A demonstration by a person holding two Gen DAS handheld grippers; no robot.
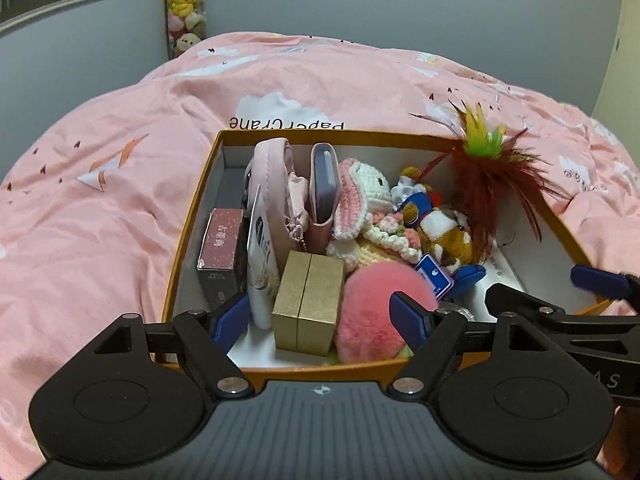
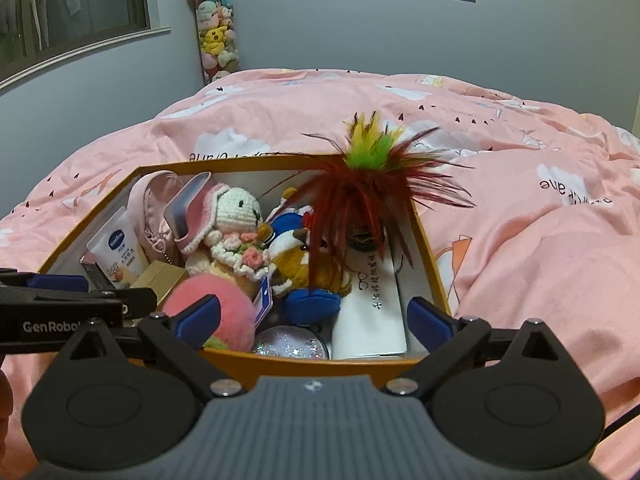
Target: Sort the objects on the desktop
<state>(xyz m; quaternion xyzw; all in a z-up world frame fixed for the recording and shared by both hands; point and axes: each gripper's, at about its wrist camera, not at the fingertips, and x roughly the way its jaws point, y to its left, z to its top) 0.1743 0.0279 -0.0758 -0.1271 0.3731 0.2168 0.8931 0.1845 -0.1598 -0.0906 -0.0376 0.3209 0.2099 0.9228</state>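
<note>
Left wrist: tongs [image 1: 322, 318] over box rim [image 1: 320, 368].

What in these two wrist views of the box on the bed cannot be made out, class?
- Glitter disc: right wrist view, front cut off by box rim.
- White booklet: print too small.
- Box floor beneath plush toys: hidden, left wrist view.
- Feather toy: base buried.

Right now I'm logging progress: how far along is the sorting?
Mostly done, it seems: the orange box already holds the gold box, crochet bunny, pink pompom and feather toy. Nothing is in hand: left gripper and right gripper have open, empty jaws. The bedspread shows nothing left.
</note>
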